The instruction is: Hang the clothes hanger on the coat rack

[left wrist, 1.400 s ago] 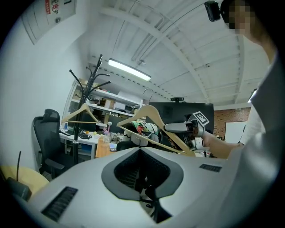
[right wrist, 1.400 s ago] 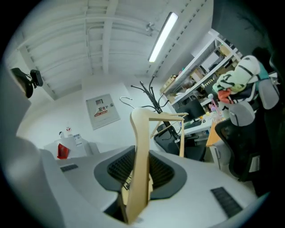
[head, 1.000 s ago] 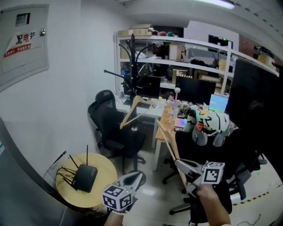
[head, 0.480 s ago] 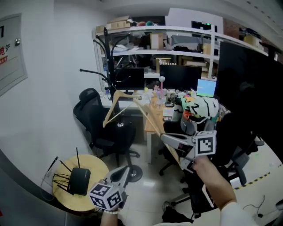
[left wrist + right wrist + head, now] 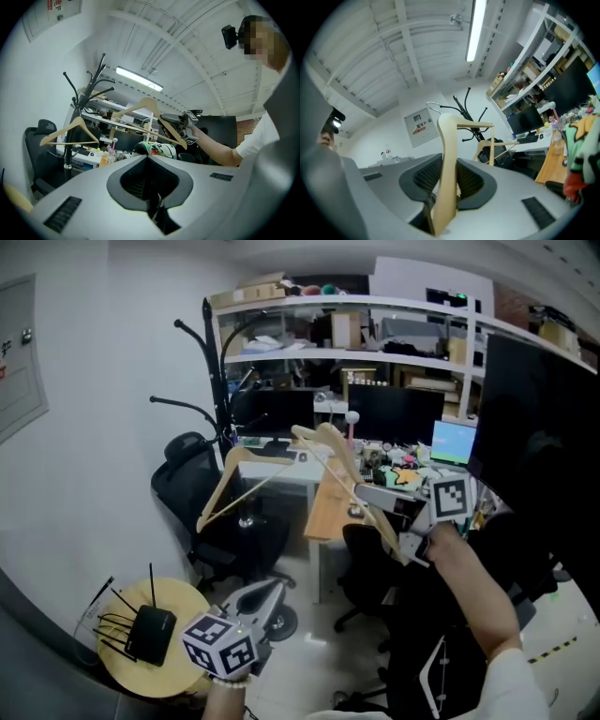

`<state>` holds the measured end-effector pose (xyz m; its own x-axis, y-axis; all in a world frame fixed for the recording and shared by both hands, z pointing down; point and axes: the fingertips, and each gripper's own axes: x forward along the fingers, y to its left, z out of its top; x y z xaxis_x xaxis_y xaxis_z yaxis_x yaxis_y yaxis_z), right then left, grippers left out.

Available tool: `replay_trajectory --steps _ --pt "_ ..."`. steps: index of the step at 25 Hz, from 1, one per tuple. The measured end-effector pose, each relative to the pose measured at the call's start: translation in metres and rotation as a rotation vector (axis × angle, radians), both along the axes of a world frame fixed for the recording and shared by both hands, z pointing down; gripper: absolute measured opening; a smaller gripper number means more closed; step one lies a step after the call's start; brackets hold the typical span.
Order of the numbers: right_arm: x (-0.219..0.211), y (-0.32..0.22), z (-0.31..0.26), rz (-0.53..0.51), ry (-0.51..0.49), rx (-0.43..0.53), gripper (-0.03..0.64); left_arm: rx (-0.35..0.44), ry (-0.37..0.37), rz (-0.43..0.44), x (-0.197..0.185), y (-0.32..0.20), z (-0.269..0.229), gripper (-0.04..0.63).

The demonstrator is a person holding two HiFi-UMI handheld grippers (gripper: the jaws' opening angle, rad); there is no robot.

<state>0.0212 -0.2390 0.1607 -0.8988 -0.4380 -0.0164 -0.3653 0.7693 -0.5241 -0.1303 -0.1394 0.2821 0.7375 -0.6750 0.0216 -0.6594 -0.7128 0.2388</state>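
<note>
Holding hanger aloft in right gripper, coat rack beyond

Two hangers, one coat rack

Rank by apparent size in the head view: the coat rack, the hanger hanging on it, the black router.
1. Coat rack.
2. Hanging hanger.
3. Router, somewhat smaller in the picture although it sits nearer the camera.

Black router on round wooden table
</note>
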Motion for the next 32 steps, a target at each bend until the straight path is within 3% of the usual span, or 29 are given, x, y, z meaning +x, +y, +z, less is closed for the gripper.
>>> replay_trajectory --steps 8,14,22,32 --pt "0.039 -0.112 -0.028 -0.107 -0.010 -0.012 0.110 0.013 -0.002 -0.076 0.052 -0.075 -0.026 -0.011" --pt "0.040 -0.192 -0.039 -0.143 0.007 0.003 0.110 -0.034 -0.003 -0.083 0.075 -0.105 -0.025 -0.011" --pt "0.002 -0.267 -0.050 -0.134 -0.019 -0.014 0.110 -0.075 0.013 -0.087 0.048 -0.187 -0.029 -0.009" --pt "-0.056 -0.326 -0.057 -0.119 0.032 -0.043 0.112 -0.067 0.005 0.012 0.013 -0.248 -0.036 -0.009"
